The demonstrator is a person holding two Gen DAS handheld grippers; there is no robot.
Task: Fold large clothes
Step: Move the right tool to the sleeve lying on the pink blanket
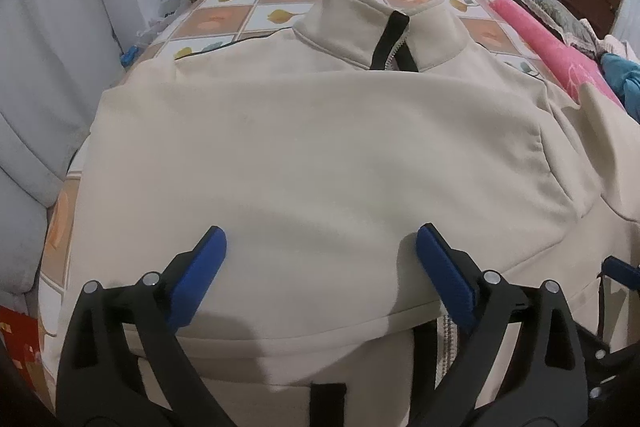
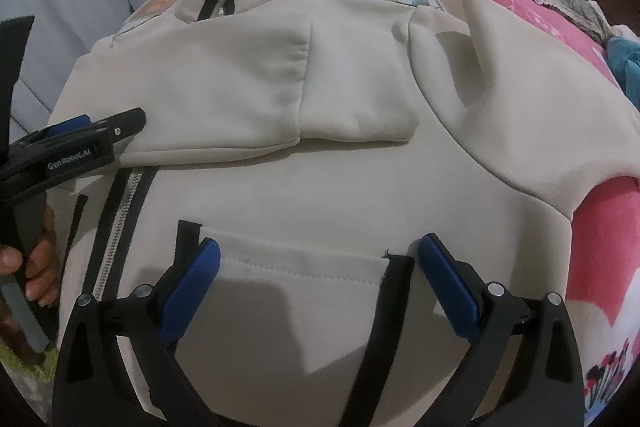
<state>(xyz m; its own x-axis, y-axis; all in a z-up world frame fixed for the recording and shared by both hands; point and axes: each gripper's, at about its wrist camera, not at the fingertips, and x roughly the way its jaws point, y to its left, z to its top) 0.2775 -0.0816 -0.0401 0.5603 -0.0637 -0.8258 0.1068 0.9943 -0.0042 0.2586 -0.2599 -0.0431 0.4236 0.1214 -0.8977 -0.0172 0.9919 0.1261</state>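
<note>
Cream zip jacket [image 2: 320,163], spread on the tiled bedspread [image 1: 224,15], one sleeve folded across its chest; left gripper [image 1: 320,259] and right gripper [image 2: 320,267] both wide, empty; next likely: seize hem, fold toward the collar [image 1: 384,23].

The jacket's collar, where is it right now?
In the left wrist view the collar stands at the far end of the cream jacket, top centre, on the tiled-pattern bedcover, left of the pink blanket.
</note>
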